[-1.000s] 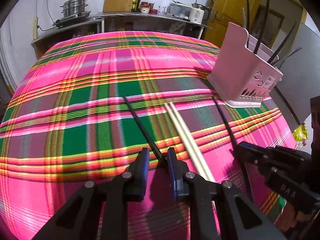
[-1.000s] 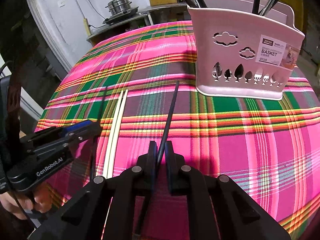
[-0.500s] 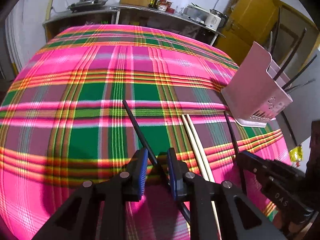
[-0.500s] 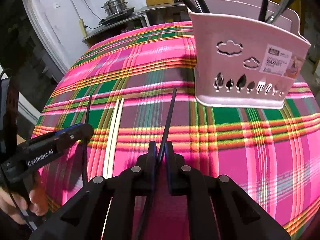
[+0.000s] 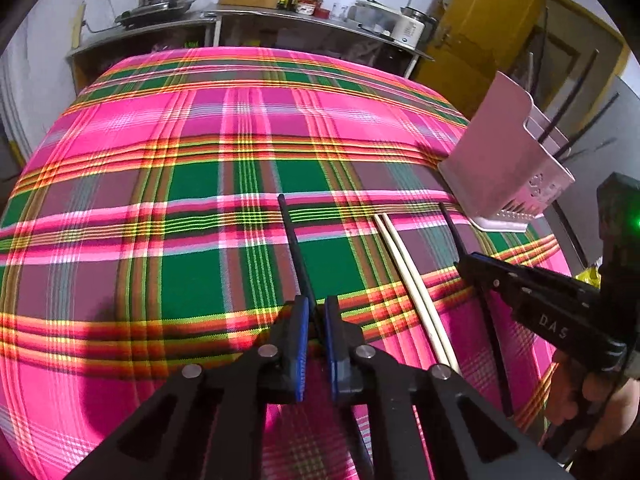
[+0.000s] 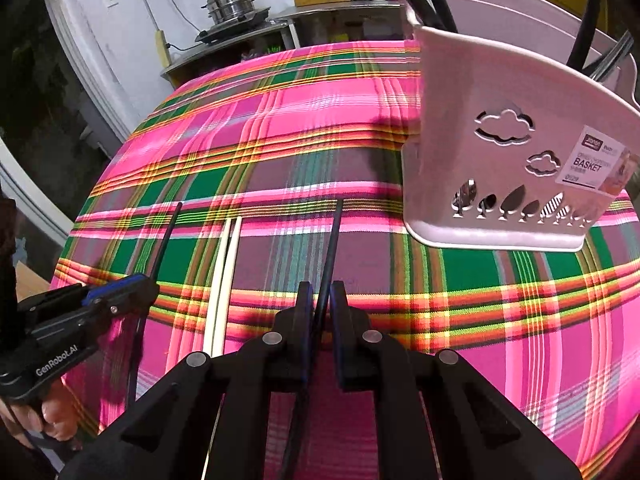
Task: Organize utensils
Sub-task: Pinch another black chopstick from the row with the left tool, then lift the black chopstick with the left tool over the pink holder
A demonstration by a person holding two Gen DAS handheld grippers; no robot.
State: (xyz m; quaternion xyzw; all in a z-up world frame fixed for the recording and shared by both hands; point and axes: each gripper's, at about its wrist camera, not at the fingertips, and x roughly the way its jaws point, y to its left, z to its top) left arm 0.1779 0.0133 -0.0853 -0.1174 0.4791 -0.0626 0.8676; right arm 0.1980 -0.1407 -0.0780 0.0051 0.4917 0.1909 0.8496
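**Both grippers on black chopsticks**

L to R: left gripper (image 5: 316,312) clamped on black chopstick (image 5: 294,240), prob. to lift. Pale pair (image 6: 226,276) lies on cloth between. Right gripper (image 6: 322,304) pinches second black stick (image 6: 334,248); pink basket (image 6: 516,168) near, likely drop spot.

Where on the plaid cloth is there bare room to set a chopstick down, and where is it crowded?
Free: the tablecloth left of the left black chopstick and back to the counter. Also the cloth in front of the pink basket. Crowded: the near strip with the white chopsticks and right black chopstick.
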